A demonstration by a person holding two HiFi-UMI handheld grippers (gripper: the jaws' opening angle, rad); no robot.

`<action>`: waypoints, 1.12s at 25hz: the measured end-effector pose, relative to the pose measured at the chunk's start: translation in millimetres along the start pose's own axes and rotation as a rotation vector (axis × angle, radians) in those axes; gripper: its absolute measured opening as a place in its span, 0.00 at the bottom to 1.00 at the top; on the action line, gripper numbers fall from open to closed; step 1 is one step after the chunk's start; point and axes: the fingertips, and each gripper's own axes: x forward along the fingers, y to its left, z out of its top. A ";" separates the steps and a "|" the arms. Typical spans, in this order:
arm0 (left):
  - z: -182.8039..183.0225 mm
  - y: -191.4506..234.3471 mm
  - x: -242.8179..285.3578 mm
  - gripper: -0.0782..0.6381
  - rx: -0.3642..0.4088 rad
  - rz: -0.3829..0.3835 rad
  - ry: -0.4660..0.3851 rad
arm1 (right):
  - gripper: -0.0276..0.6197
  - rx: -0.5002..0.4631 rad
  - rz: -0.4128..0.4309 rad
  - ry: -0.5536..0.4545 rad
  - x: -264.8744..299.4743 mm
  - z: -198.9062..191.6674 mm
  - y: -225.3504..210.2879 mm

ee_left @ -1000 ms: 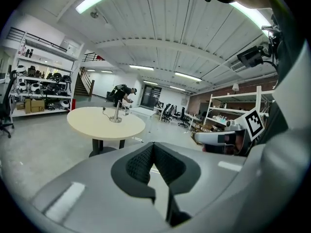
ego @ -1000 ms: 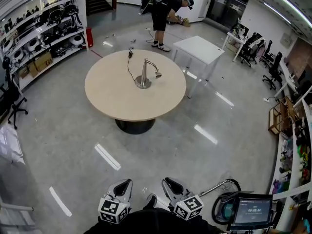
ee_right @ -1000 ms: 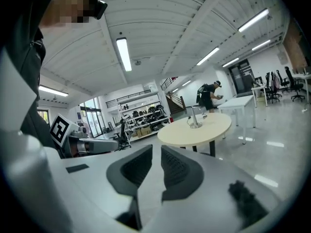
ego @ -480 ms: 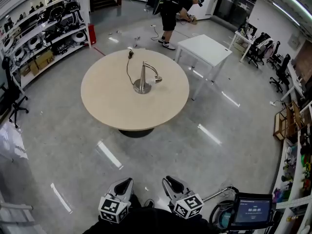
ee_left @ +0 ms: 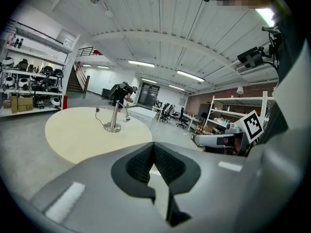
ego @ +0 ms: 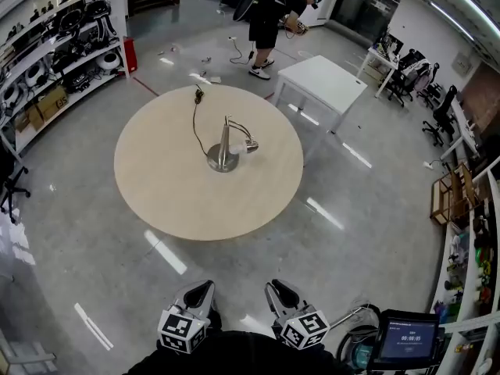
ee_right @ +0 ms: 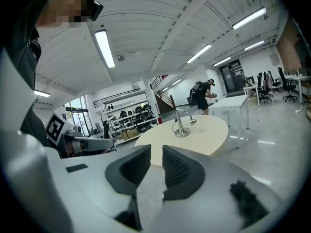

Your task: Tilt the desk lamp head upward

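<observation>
At the bottom edge of the head view we hold both grippers low and close to our body, side by side, each pointing forward and slightly downward with its marker cube facing up. Our left gripper (ego: 200, 289) is clenched: in its own view the ribbed pads meet at the tips with nothing between them. Our right gripper (ego: 275, 289) has just been opening; its pads stand a narrow gap apart and grasp nothing, and only bare floor shows through the gap.

Both grippers aim toward the round table (ego: 168, 194), which lies well ahead of us across a stretch of shiny floor. The desk lamp (ego: 224, 148) stands upright near the table's middle on a round metal base. Its thin neck arches over to the right, and the lamp head (ego: 250, 144) hangs low near the tabletop. A dark cord (ego: 194, 123) runs from the base toward the far edge. Neither gripper is anywhere near the lamp. Beyond the round table stand a white square table (ego: 320, 80) and a person (ego: 269, 14) bending over.
</observation>
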 end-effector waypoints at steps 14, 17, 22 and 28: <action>50.3 112.7 83.2 0.12 -0.006 -0.059 0.008 | 0.13 0.015 -0.082 -0.003 121.2 50.6 -36.4; 45.7 115.5 93.8 0.12 0.002 -0.054 0.030 | 0.13 0.030 -0.055 0.010 132.5 47.5 -43.1; 58.7 146.2 130.2 0.12 -0.016 0.036 0.046 | 0.16 0.055 0.031 0.034 183.4 56.6 -74.2; 93.9 156.0 189.2 0.12 -0.001 0.116 0.026 | 0.17 0.019 0.113 0.039 231.3 95.2 -128.9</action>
